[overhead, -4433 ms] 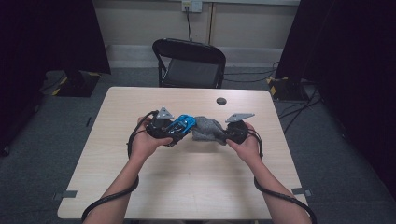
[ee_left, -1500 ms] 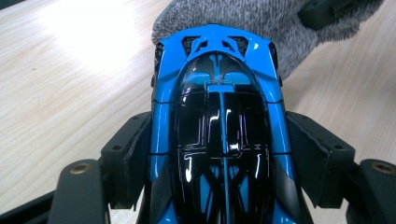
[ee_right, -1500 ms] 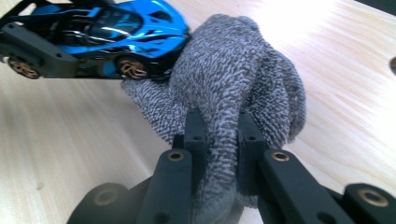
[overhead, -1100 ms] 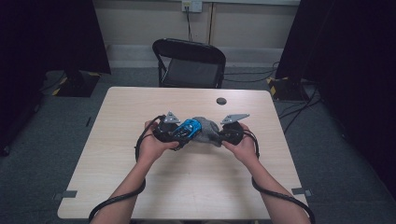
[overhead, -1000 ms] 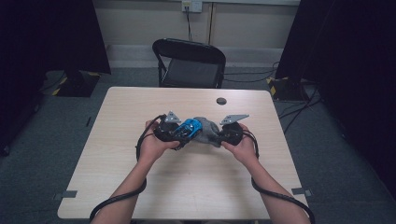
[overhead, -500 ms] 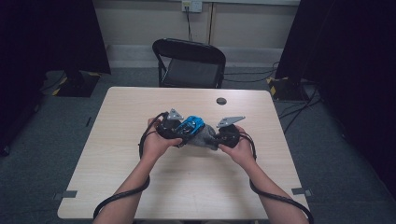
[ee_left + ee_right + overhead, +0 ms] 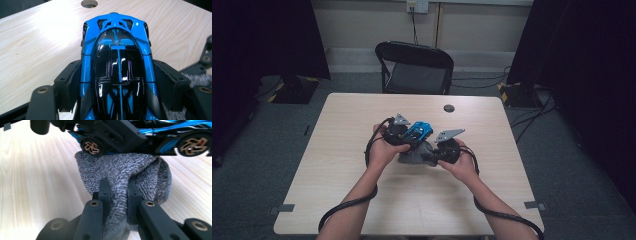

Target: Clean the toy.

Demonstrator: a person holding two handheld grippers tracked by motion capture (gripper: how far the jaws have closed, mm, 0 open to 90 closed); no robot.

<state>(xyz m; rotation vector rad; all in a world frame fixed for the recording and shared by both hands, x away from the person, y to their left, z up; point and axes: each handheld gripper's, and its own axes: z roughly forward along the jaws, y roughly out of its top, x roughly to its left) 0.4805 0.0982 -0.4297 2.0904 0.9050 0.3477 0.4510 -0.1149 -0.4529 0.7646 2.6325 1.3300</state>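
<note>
On the pale wooden table [image 7: 337, 165], both grippers now sit slightly nearer the person than a second ago. The left gripper [image 7: 117, 82] clamps the glossy blue-and-black toy car [image 7: 117, 62] by its flanks; the right gripper [image 7: 117, 195] pinches a grey terry cloth [image 7: 125, 170] bunched beneath the car.

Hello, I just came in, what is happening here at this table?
A person sits at a wooden table with a gripper in each hand. The left gripper is clamped on a blue and black toy car, one jaw on each side of its body. The right gripper pinches a grey cloth bunched up right beneath the car, by its wheels. The two tools meet near the middle of the table. It looks like the car is being wiped with the cloth.
</note>
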